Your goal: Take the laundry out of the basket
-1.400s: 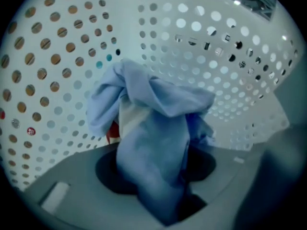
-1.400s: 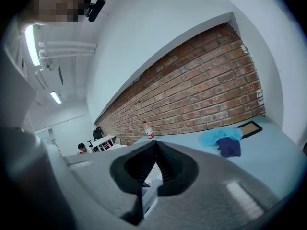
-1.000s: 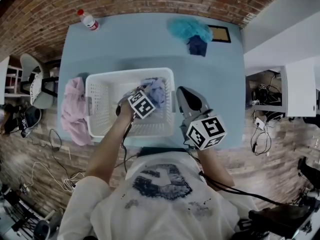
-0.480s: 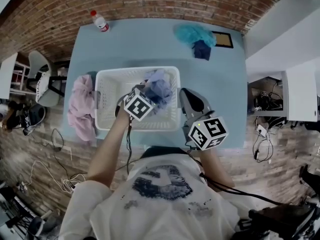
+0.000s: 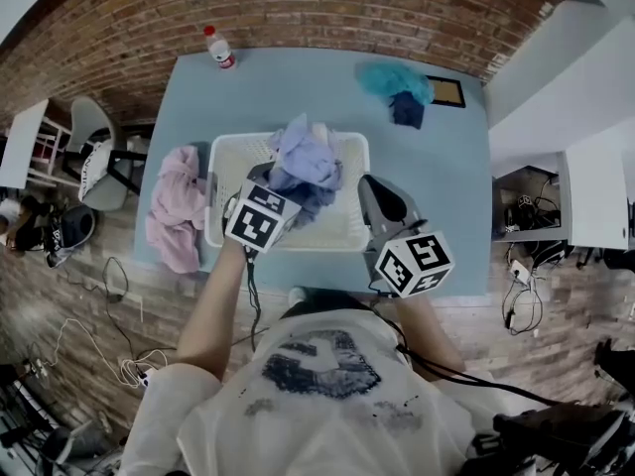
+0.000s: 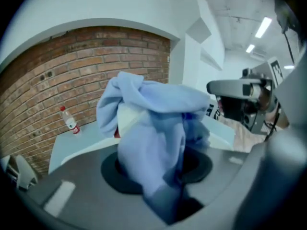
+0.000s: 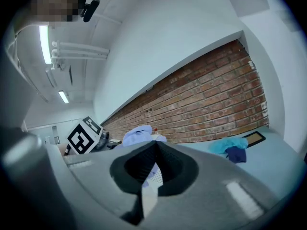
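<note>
A white laundry basket (image 5: 332, 244) stands on the light-blue table (image 5: 298, 87). My left gripper (image 5: 278, 181) is shut on a light-blue garment (image 5: 303, 159) and holds it bunched above the basket. In the left gripper view the garment (image 6: 153, 123) hangs over the left gripper (image 6: 160, 169) and hides its tips. My right gripper (image 5: 372, 184) hovers by the basket's right rim, apart from the cloth. The right gripper (image 7: 154, 145) has its jaws together with nothing between them, and the lifted garment (image 7: 139, 134) shows beyond them.
A pink garment (image 5: 177, 221) lies over the table's left edge. At the far right lie a teal cloth (image 5: 395, 80), a dark-blue cloth (image 5: 408, 109) and a dark frame (image 5: 447, 91). A bottle (image 5: 219, 48) stands at the far left corner. A chair (image 5: 94, 157) stands left of the table.
My left gripper has risen with the light-blue garment, pulling it up out of the basket. The right gripper has shifted slightly beside the basket and stays shut.
</note>
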{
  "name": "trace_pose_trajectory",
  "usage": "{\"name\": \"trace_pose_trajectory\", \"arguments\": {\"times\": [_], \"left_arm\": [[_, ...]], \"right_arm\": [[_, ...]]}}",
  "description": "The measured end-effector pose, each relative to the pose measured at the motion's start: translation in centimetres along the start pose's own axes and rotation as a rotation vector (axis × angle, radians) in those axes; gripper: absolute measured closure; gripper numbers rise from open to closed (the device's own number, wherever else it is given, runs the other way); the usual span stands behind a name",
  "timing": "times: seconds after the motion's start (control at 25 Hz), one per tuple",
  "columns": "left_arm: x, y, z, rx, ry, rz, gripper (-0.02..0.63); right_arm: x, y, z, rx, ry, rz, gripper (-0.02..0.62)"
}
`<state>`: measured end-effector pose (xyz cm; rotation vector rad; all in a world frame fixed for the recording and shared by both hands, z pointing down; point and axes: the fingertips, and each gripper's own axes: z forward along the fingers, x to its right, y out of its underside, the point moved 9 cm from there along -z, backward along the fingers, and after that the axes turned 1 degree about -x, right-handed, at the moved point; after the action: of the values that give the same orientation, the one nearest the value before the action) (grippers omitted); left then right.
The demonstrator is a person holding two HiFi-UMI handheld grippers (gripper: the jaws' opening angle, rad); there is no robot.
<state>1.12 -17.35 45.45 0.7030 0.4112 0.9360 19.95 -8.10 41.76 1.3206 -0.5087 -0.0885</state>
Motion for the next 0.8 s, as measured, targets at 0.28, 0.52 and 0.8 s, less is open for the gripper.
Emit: {"name": "trace_pose_trajectory", "arguments": {"times": [0.28, 0.52, 0.8], "left_arm": [[-0.4, -0.1, -6.2, 0.136, -0.088, -0.019, 0.436], [-0.6, 0.5, -11.8, 0.243, -0.137, -0.049, 0.436], [0.0, 0.5, -18.1, 0.333, -0.182, -0.02, 0.436]], "right_arm": [[-3.2, -1.1, -0.5, 0.036, -0.007, -0.042, 0.597], [-6.6, -1.6, -1.2, 0.063, -0.009, -0.076, 0.597], [-10.4, -2.4, -2.5, 0.105, -0.006, -0.11, 0.597]]}}
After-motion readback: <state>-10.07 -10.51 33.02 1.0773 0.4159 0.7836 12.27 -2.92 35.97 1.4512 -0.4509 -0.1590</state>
